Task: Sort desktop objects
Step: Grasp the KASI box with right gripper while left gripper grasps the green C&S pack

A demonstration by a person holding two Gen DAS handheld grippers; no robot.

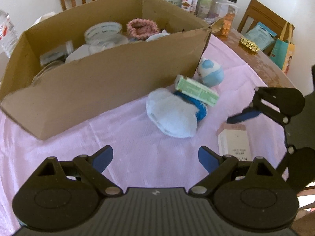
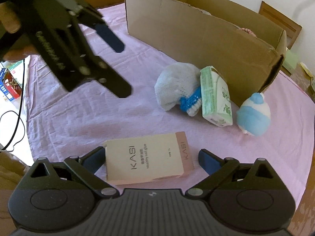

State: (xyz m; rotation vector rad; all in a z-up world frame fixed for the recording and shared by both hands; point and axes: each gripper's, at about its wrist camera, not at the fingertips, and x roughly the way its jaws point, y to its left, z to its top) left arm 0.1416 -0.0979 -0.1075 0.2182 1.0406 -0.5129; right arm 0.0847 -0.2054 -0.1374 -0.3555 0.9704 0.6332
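Pink-clothed table (image 1: 137,147) under cardboard box (image 1: 98,90)

Cardboard box (image 1: 110,84): near wall hides the lower contents; tape roll (image 1: 103,31) and pink knitted item (image 1: 140,27) partly visible. Blue knit piece (image 1: 200,108): mostly covered by green packet (image 1: 196,90). Pink-edged carton (image 1: 234,141): lower end behind left tongs (image 1: 155,157). Jar labels: illegible.

Soft, even daylight fills both views, and shadows on the pink cloth (image 1: 137,137) are faint. Both fisheye views bend strongly toward dark rounded corners. The box (image 1: 110,90) looks slightly soft, and the left gripper (image 2: 122,70) is motion-blurred in the right view.
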